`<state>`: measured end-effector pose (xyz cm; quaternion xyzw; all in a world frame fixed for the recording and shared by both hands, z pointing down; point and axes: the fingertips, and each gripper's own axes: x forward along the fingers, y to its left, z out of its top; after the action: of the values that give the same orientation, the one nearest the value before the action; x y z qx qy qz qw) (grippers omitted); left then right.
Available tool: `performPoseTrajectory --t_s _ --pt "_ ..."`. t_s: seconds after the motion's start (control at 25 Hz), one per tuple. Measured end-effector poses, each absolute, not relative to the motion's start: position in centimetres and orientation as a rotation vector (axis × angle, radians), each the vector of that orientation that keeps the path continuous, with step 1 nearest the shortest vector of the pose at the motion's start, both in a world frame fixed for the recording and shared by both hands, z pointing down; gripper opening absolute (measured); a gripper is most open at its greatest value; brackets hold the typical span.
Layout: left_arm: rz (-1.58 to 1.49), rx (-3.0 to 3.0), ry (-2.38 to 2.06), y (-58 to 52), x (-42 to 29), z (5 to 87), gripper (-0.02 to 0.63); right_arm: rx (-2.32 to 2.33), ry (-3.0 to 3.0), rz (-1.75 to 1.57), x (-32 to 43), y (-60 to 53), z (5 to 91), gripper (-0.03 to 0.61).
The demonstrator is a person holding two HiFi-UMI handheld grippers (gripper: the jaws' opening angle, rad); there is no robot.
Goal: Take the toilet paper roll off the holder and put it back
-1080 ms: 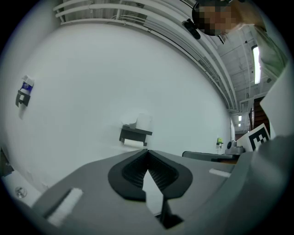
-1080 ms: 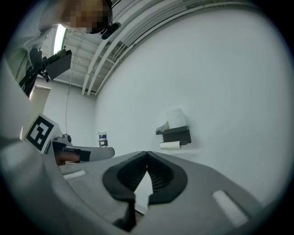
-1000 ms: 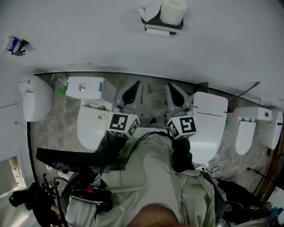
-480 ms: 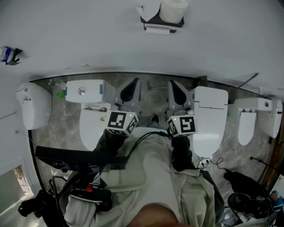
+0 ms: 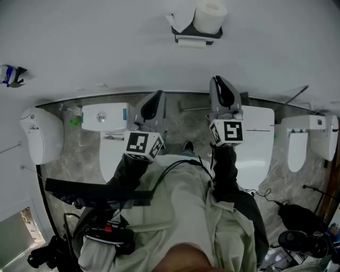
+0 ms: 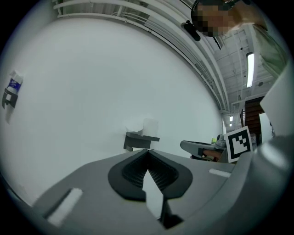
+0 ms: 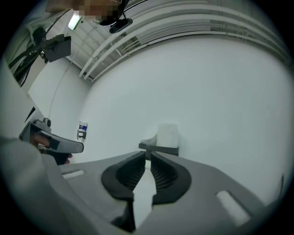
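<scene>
A white toilet paper roll (image 5: 210, 16) stands upright on top of a dark wall holder (image 5: 196, 33); a second white roll (image 5: 191, 43) hangs under it. My right gripper (image 5: 219, 82) is raised toward the wall below the holder, well short of it. Its jaws are together with nothing between them. My left gripper (image 5: 155, 98) sits lower and to the left, shut and empty. The right gripper view has the roll (image 7: 167, 134) and holder (image 7: 158, 148) straight past the gripper (image 7: 148, 155). In the left gripper view the roll (image 6: 149, 127) lies beyond the gripper (image 6: 148, 150).
Below the white wall are several white toilets (image 5: 255, 138), a cistern (image 5: 103, 114) and a urinal (image 5: 40, 130) on a grey marble floor. A small blue-and-white item (image 5: 10, 74) is fixed to the wall at far left. Black gear (image 5: 106, 234) hangs by the person's waist.
My right gripper has risen toward the holder and now stands higher than the left. The left gripper has lifted only a little. Both stay shut.
</scene>
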<state>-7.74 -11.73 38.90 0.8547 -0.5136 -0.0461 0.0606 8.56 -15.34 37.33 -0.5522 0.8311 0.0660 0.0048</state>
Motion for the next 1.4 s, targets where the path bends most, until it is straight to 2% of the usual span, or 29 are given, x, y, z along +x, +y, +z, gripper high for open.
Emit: performPoseTrajectory --t_s 0.2,0.24,0.28,0.36,0.4,0.48,0.6,0.72,1.4 --pt "-0.191 2.68 -1.556 -14.6 -7.2 36.0 0.011 -1.772 2.573 0.175 8.6 -15.6 37.7 0.026" --pt "-0.191 2.714 -1.558 -15.4 -6.6 35.2 0.034 -1.786 2.568 0.162 8.9 -15.7 37.9 0.026" --pt "-0.19 2.75 -1.555 -16.3 -5.9 34.4 0.083 -1.8 2.562 0.15 9.1 -15.7 38.1 0.026" --pt "-0.179 2.816 -1.546 -18.1 -4.2 32.9 0.283 -1.827 2.551 0.121 9.8 -15.7 38.5 0.026" --pt "-0.166 2.838 -1.552 -19.2 -3.4 32.3 0.356 -1.84 2.544 0.105 10.3 -15.6 38.7 0.026" --pt "-0.12 2.859 -1.584 -21.5 -1.7 31.5 0.473 -1.869 2.529 0.076 11.1 -15.2 39.4 0.026" --pt "-0.083 2.874 -1.611 -24.4 0.9 30.3 0.563 -1.909 2.511 0.027 12.3 -14.7 40.8 0.026" --pt "-0.086 2.856 -1.634 -27.3 3.0 29.2 0.601 -1.946 2.498 -0.022 13.4 -14.3 42.1 0.026" --pt "0.167 2.66 -1.858 -37.0 8.1 30.2 0.606 -2.051 2.407 -0.075 18.5 -14.0 42.9 0.026"
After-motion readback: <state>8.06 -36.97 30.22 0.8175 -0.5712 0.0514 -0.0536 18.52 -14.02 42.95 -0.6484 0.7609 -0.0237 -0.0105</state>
